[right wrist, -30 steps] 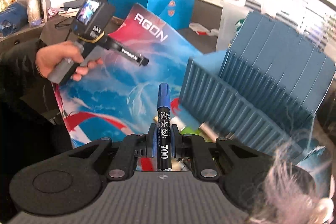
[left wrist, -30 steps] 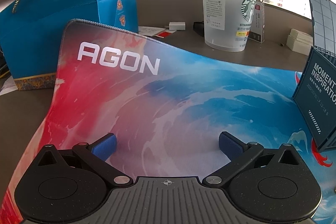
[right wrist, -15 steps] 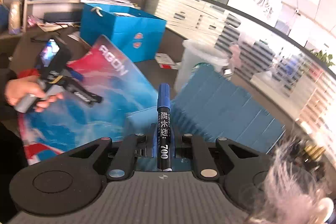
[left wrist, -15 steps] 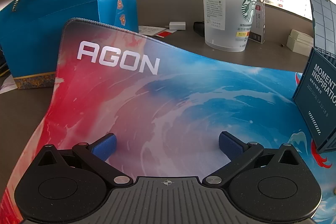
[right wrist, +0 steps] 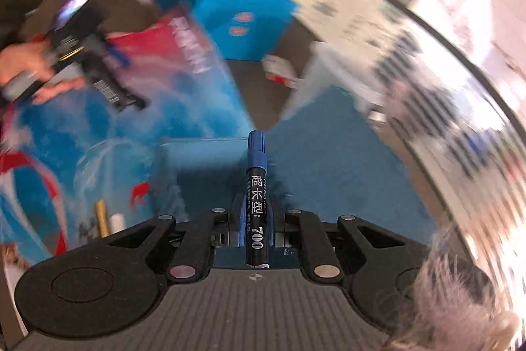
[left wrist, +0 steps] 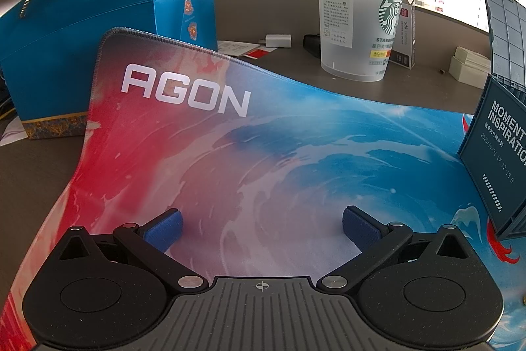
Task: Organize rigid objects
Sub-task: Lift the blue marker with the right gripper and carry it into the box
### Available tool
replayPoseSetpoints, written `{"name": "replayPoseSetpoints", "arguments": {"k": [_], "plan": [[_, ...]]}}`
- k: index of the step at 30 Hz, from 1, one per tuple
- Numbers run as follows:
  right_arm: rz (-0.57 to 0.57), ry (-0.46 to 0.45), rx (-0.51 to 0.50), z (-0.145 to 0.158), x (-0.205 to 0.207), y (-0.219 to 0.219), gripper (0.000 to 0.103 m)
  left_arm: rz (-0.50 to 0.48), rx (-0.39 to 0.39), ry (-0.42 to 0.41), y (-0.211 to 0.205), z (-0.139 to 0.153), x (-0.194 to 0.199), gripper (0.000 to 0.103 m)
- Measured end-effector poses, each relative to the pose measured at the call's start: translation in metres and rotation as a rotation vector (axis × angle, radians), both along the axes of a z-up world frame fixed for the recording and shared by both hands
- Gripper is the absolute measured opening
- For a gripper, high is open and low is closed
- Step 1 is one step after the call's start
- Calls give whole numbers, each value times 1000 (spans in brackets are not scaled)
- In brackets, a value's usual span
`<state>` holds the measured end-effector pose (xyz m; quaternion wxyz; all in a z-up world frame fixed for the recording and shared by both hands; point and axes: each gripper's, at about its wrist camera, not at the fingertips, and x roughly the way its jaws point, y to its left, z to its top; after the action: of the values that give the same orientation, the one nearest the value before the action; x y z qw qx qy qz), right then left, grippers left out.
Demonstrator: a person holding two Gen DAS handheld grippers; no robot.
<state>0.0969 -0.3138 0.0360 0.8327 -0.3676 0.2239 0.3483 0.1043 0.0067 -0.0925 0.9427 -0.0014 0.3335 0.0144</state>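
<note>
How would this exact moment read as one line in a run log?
right tool: shut on marker | left tool: open, empty, over mat | storage box: beside

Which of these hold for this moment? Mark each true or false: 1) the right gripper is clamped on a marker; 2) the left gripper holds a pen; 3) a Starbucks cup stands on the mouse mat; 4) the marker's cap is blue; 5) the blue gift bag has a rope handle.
1) The right gripper is clamped on a marker. True.
2) The left gripper holds a pen. False: its jaws stand wide apart, empty.
3) The Starbucks cup stands on the mouse mat. False: it stands on the desk beyond the mat.
4) The marker's cap is blue. True.
5) The blue gift bag has a rope handle. True.
</note>
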Motion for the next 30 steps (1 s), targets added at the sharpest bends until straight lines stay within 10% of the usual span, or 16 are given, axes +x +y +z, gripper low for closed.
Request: {"name": "replayPoseSetpoints", "arguments": {"k": [30], "plan": [[88,304,-63,-52,88,3,12,2,0,-2,0,0,0,103]]}}
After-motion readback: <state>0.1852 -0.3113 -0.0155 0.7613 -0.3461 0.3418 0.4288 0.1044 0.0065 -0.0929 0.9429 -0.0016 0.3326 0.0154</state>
